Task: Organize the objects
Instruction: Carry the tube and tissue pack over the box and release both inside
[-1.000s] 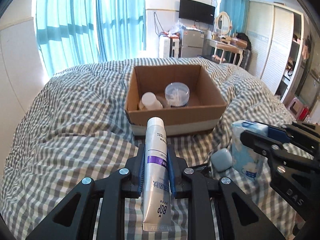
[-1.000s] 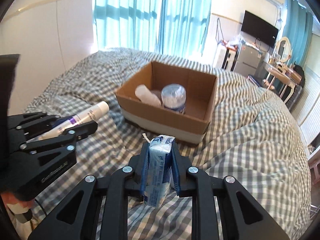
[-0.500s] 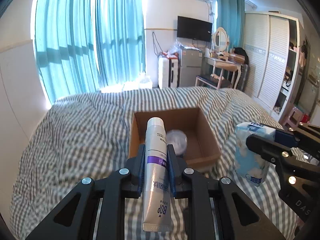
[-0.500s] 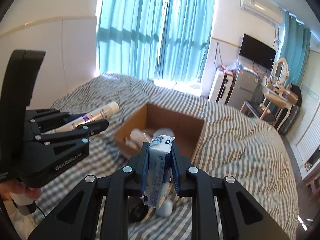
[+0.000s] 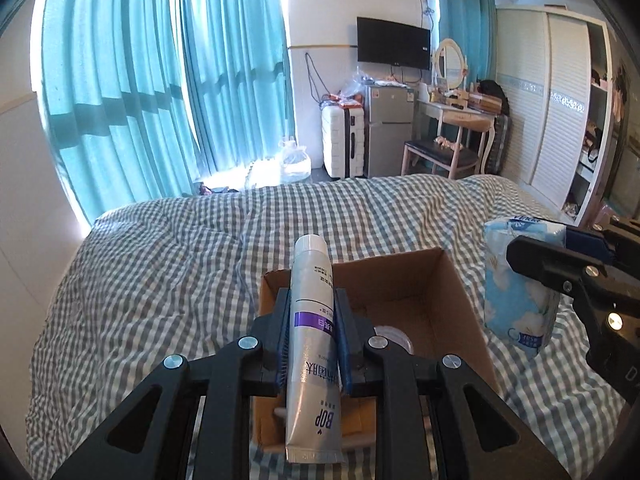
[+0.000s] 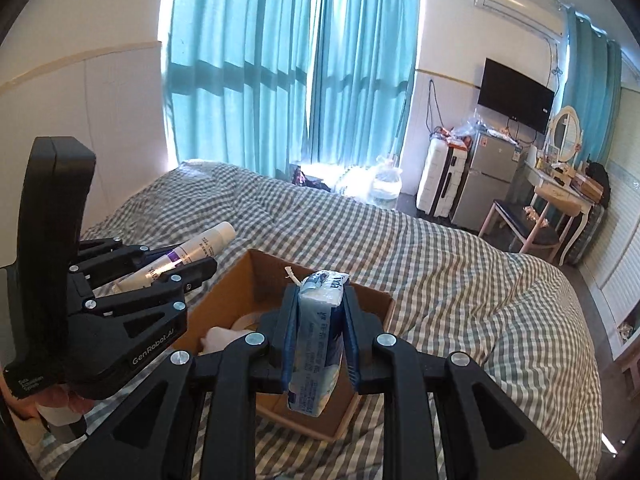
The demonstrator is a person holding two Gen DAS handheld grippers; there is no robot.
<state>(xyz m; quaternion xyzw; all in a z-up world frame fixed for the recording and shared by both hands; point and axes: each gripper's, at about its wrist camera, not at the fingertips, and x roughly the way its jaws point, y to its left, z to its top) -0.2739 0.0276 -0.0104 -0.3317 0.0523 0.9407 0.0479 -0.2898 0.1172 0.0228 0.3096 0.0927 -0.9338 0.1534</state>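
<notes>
The left gripper (image 5: 312,330) is clenched on a silver tube (image 5: 314,368) printed with a purple band and the letters BOP; the tube lies lengthwise between the blue pads, white cap pointing forward past the fingertips and crimped end trailing back toward the camera. Directly beneath and ahead of this gripper sits an open cardboard box (image 5: 452,300) on a grey-and-white checked bed (image 5: 160,280). Inside the box, just right of the tube, the rim of a round clear container (image 5: 390,334) shows; the rest of it is hidden by the gripper.

The right gripper (image 6: 320,334) is clamped on a blue-and-white tissue pack (image 6: 318,344), held upright between its pads with the printed top end forward. Seen from the left wrist camera, that pack (image 5: 516,284) hangs to the right of the left gripper, beside the box's right wall and above the bedding. From the right wrist camera the same box (image 6: 244,284) lies below and ahead of the right gripper, with something pale and rounded (image 6: 218,338) visible in its near left corner; what it is cannot be told.

The left gripper (image 6: 188,268) appears to the left of the right one, near the box's left wall, the tube's cap (image 6: 222,234) sticking out forward.

Beyond the bed stand teal curtains (image 5: 180,80), a white suitcase (image 5: 344,140), a small grey fridge (image 5: 390,128) and a wall-mounted television (image 5: 394,44).
</notes>
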